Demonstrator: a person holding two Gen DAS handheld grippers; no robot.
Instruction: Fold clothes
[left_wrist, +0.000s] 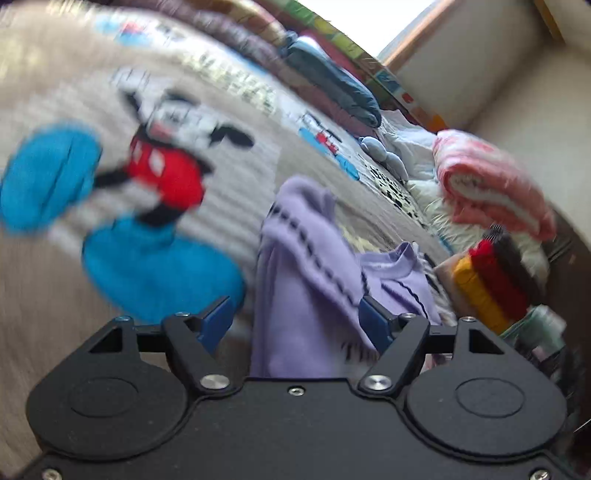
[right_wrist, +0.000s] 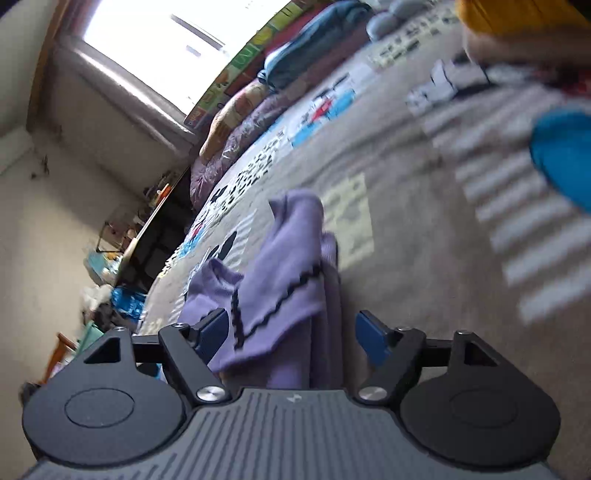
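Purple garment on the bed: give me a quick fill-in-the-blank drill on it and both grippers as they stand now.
1. The garment between the fingers of the left gripper is ____ in colour.
2. Its trim lines are ____.
3. The right gripper has its jaws ____.
4. The cartoon figure on the blanket wears ____ shorts.

Missing words: purple; black; open; red

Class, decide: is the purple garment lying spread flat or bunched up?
Bunched up: the purple garment stands in heaped folds on the bedspread, not flat.
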